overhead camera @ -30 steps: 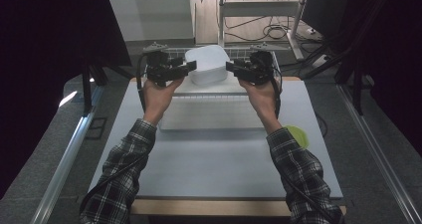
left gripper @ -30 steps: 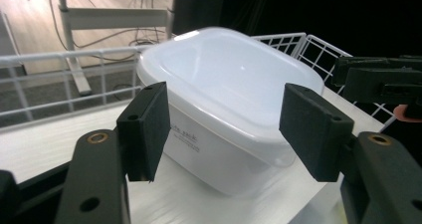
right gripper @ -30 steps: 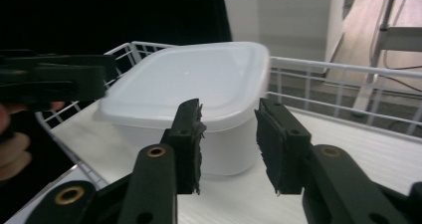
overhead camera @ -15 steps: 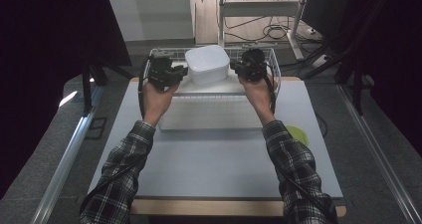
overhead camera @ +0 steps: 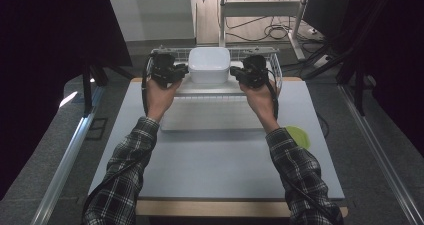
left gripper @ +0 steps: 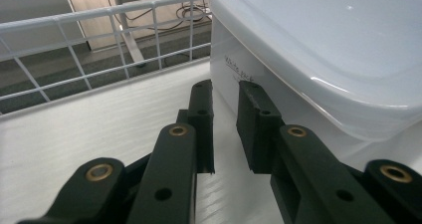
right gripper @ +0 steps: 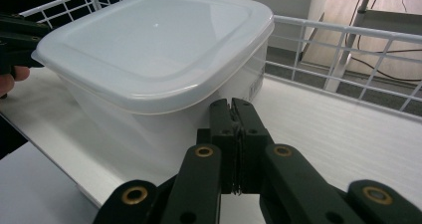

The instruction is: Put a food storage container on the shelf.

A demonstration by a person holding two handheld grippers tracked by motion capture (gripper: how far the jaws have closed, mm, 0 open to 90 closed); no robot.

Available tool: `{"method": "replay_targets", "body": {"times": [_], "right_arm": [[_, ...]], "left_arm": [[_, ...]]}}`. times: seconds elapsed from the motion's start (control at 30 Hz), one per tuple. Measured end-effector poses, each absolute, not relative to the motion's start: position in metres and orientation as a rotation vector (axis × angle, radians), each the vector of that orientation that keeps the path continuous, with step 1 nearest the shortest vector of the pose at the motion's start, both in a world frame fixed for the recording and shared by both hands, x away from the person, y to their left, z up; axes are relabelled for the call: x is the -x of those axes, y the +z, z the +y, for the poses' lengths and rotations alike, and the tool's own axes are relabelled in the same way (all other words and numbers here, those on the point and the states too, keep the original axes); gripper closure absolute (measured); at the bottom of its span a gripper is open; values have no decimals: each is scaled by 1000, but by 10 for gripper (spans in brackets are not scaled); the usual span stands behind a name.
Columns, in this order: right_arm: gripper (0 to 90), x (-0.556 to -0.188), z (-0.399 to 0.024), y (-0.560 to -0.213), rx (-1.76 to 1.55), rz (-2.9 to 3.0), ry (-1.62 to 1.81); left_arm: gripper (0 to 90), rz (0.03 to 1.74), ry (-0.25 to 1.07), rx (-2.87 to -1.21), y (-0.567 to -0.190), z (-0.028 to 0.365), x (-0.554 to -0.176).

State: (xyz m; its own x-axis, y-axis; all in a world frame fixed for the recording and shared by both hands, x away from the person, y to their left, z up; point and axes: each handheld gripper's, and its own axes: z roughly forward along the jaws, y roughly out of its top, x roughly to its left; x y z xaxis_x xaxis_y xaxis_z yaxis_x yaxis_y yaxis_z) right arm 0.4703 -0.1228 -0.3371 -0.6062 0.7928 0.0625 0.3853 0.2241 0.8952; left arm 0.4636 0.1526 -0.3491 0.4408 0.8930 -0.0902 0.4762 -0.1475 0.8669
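Fingers [right gripper: 234, 114] pressed together, both hands flanking lidded container [overhead camera: 209, 64].

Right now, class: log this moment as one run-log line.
left tool: nearly shut, empty | right tool: shut, empty | white lidded container: between tools, in wire basket

Your sleeves are a dark plaid with pale checks, cuffs ending at the wrists in the lower half of the high view. Each hand carries a black gripper: the left gripper [overhead camera: 186, 73] and right gripper [overhead camera: 233, 73] are boxy, with a black cable trailing back along each forearm. In the gripper views, the jaws are matte black bars with brass-coloured pivot bushings and small holes.
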Motion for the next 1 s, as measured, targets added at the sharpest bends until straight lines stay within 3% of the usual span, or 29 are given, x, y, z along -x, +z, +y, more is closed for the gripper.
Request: {"method": "replay_targets", "body": {"times": [0.13, 0.37, 0.7, 1.0], "right_arm": [[875, -470, -125, -337, -1087, 2096, 1350], [791, -462, -129, -335, -1067, 2081, 1346], [538, -432, -149, -339, -1024, 2113, 1412], [376, -411, -158, -349, -986, 2160, 1434]], "left_arm": [[773, 1173, 568, -1782, -350, 152, -462], [659, 1151, 564, -1765, -347, 159, -451], [409, 1051, 564, -1765, -351, 167, -409], [254, 981, 513, -1783, -365, 170, -379]]}}
